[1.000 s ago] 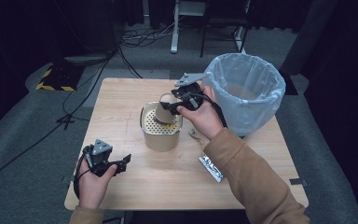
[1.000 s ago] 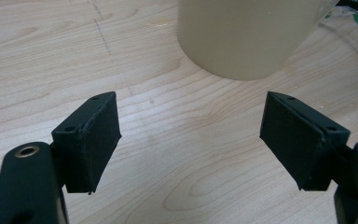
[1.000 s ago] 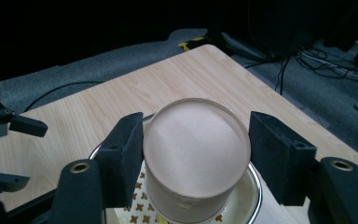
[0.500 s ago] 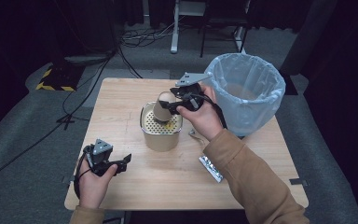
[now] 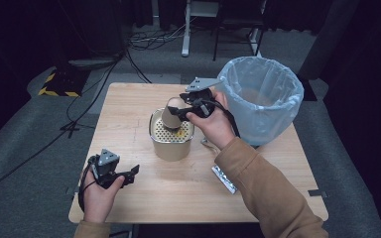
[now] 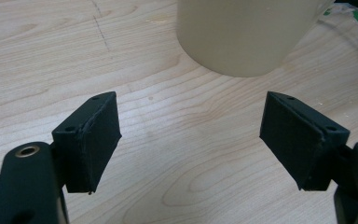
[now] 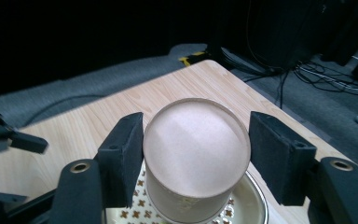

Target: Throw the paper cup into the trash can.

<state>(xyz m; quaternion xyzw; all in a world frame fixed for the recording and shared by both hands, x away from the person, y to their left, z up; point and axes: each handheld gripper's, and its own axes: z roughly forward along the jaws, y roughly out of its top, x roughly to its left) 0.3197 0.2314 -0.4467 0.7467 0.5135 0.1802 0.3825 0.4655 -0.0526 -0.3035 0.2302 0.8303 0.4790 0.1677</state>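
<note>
Wooden table (image 5: 144, 198) with bin (image 5: 260, 99) at far right. Right gripper (image 5: 182, 112) clamps brown paper cup (image 5: 171, 113), tilted over perforated metal can (image 5: 171, 141). Left gripper (image 5: 129, 174) rests near front edge, jaws wide, empty.

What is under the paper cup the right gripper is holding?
Under the paper cup, clamped by the right gripper, sits a metal container with a perforated plate inside. The cup hides the plate's middle, and whatever lies below the plate is covered.

Even overhead light brightens the bench (image 5: 129, 114) while the surrounding room stays dark; shadows are soft, and the high view is slightly grainy.
</note>
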